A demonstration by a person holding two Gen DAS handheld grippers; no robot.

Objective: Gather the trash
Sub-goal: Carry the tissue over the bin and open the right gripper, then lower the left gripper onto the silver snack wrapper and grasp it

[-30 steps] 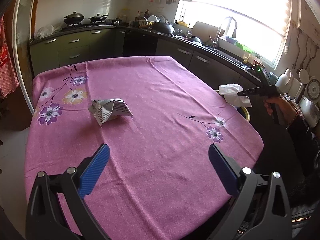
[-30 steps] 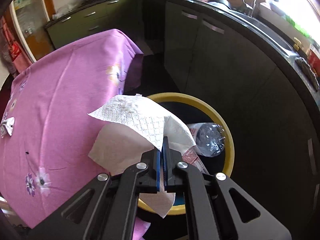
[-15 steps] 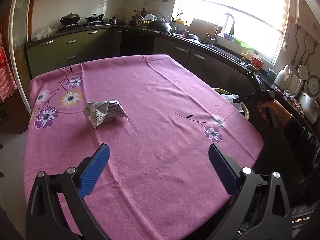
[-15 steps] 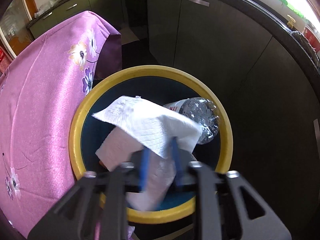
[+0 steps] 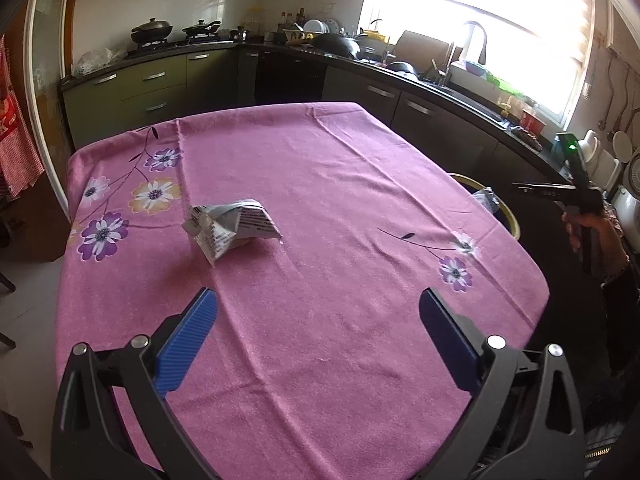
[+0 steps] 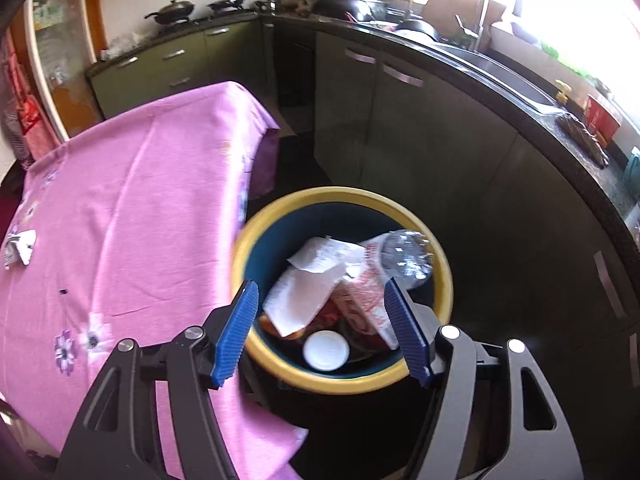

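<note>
A crumpled grey printed wrapper lies on the pink flowered tablecloth; it also shows at the left edge of the right wrist view. My left gripper is open and empty above the table's near edge. My right gripper is open and empty above a yellow-rimmed bin beside the table. In the bin lie a white paper towel, a clear plastic bottle, a red-and-white wrapper and a white lid. The left wrist view shows the right gripper over the bin rim.
Dark kitchen cabinets and a counter run close behind the bin. Pots sit on the stove at the back. A sink and dishes stand under the bright window. The floor gap between table and cabinets is narrow.
My right gripper opened and let go of the white paper towel, which dropped into the bin. The gripper then rose a little. My left gripper has stayed open over the table.
</note>
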